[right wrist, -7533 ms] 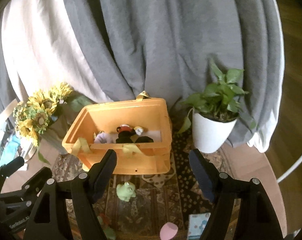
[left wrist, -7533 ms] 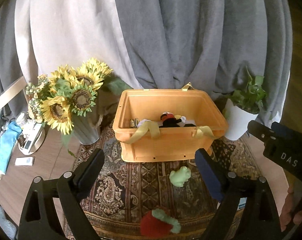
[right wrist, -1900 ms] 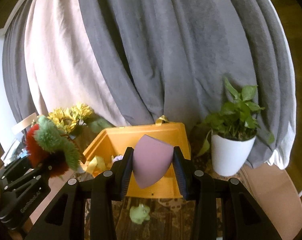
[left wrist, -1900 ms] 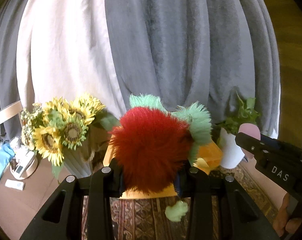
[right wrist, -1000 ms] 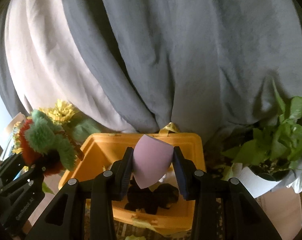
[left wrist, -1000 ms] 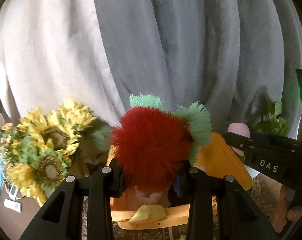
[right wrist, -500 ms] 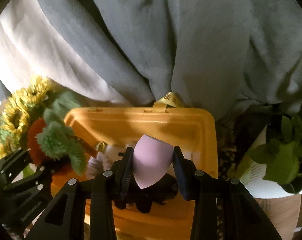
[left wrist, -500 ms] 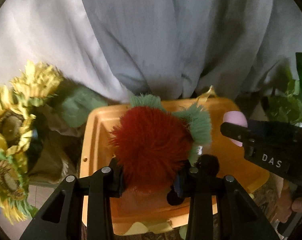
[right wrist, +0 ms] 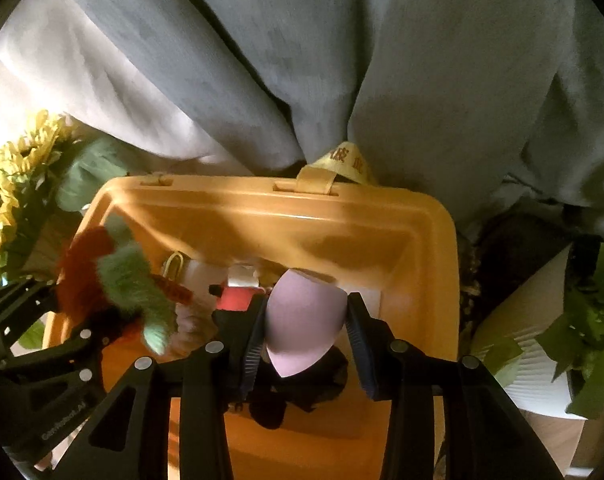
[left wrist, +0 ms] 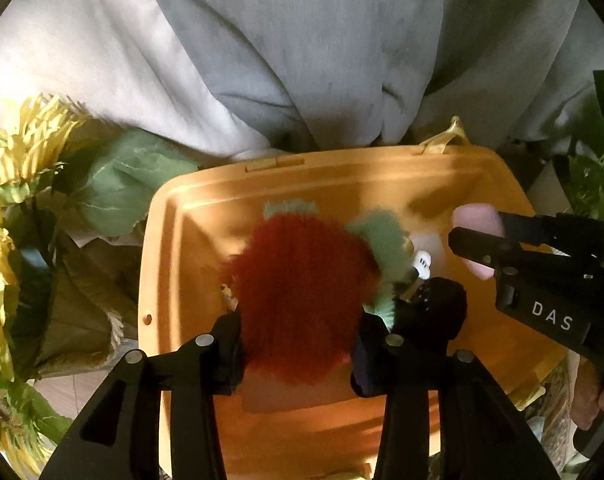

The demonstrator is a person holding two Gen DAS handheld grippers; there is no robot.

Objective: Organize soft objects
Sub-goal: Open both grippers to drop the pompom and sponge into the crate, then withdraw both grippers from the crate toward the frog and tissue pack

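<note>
The red furry toy (left wrist: 302, 292) with green tufts sits clamped between the fingers of the left claw (left wrist: 298, 344), hanging over the open orange bin (left wrist: 162, 280); seen from the right wrist it shows at nine o'clock of the bin's opening (right wrist: 82, 276). The pink egg-shaped sponge (right wrist: 304, 322) is pinched between the ribbed pads of the right claw (right wrist: 304, 340), its pointed end toward the camera, also above the bin (right wrist: 430, 264). Under it lies a black plush (right wrist: 302, 392) on the bin floor, with a red-and-white toy (right wrist: 238, 292) just beside it at eleven o'clock. A yellow strap (right wrist: 342, 164) loops from the far rim at twelve o'clock. Grey curtains (right wrist: 342, 60) hang behind. Sunflowers (left wrist: 14, 184) stand at nine o'clock of the bin, a potted plant in a white pot (right wrist: 542, 360) at three o'clock.
</note>
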